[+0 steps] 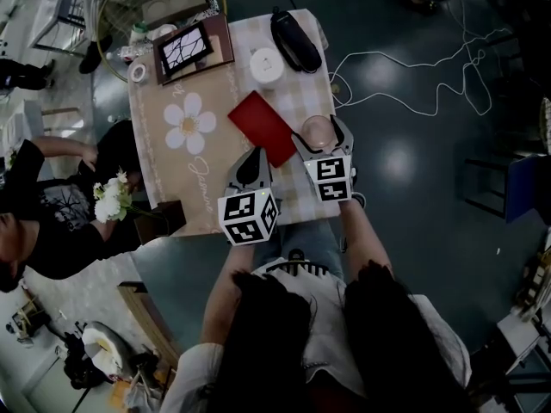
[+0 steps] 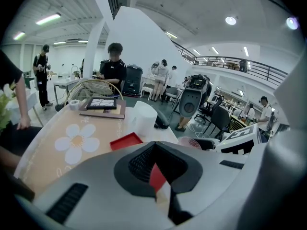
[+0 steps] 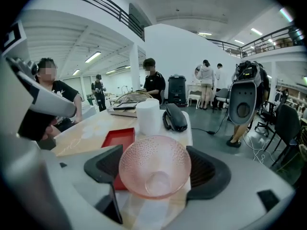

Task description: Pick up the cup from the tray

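Observation:
The pink dimpled glass cup [image 3: 154,169] sits between the two black pads of my right gripper [image 1: 320,136], which is shut on it. In the head view the cup [image 1: 316,130] is just right of the red tray [image 1: 261,127], over the checkered cloth. The tray [image 3: 120,139] lies behind and left of the cup in the right gripper view, and nothing shows on it. My left gripper [image 1: 251,160] hangs by the tray's near corner with its jaws together and nothing in them. A sliver of the red tray [image 2: 125,141] shows past them.
The table [image 1: 172,175] has a tan flower cloth. On it stand a white cylinder [image 1: 265,64], a black case [image 1: 295,40], a framed picture [image 1: 183,48] and a tape roll [image 1: 138,71]. People sit at the left side. White cables [image 1: 430,76] lie on the floor to the right.

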The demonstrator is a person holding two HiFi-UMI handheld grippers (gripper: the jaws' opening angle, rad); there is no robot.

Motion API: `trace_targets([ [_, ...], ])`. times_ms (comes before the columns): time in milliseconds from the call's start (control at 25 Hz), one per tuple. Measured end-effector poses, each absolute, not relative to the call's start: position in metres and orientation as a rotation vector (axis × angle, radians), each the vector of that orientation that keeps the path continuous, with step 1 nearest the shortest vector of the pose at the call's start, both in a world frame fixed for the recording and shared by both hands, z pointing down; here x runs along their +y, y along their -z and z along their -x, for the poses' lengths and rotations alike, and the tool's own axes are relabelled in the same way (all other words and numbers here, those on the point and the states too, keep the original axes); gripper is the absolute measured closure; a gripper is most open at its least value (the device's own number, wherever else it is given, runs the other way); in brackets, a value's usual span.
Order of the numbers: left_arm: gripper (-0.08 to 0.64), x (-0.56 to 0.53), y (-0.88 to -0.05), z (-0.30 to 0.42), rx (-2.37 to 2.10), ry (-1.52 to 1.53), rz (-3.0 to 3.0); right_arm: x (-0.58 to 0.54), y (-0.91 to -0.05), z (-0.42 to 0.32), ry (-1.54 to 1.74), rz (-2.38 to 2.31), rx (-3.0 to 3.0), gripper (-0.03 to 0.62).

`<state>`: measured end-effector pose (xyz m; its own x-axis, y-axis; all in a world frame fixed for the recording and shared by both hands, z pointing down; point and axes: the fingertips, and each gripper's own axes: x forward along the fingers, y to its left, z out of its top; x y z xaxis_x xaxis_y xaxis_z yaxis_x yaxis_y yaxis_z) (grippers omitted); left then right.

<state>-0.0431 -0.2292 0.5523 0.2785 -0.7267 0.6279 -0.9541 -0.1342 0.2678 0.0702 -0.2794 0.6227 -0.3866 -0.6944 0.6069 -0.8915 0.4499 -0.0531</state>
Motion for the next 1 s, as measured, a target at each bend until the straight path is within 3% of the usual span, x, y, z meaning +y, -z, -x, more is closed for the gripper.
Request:
trace_targets([
  [800,0.551,-0.222,-0.507,0.044,-1.576,-0.284,-1.958,-0.257,-0.501,-0.052,-0.446,-1.322,-2.424,0.201],
  [1000,0.551,-0.212,-0.494,0.042,-1.61,-0.242,-1.962,-0.241,-0.484,-0.048,-0.389,-1.305,-2.446,0.347],
])
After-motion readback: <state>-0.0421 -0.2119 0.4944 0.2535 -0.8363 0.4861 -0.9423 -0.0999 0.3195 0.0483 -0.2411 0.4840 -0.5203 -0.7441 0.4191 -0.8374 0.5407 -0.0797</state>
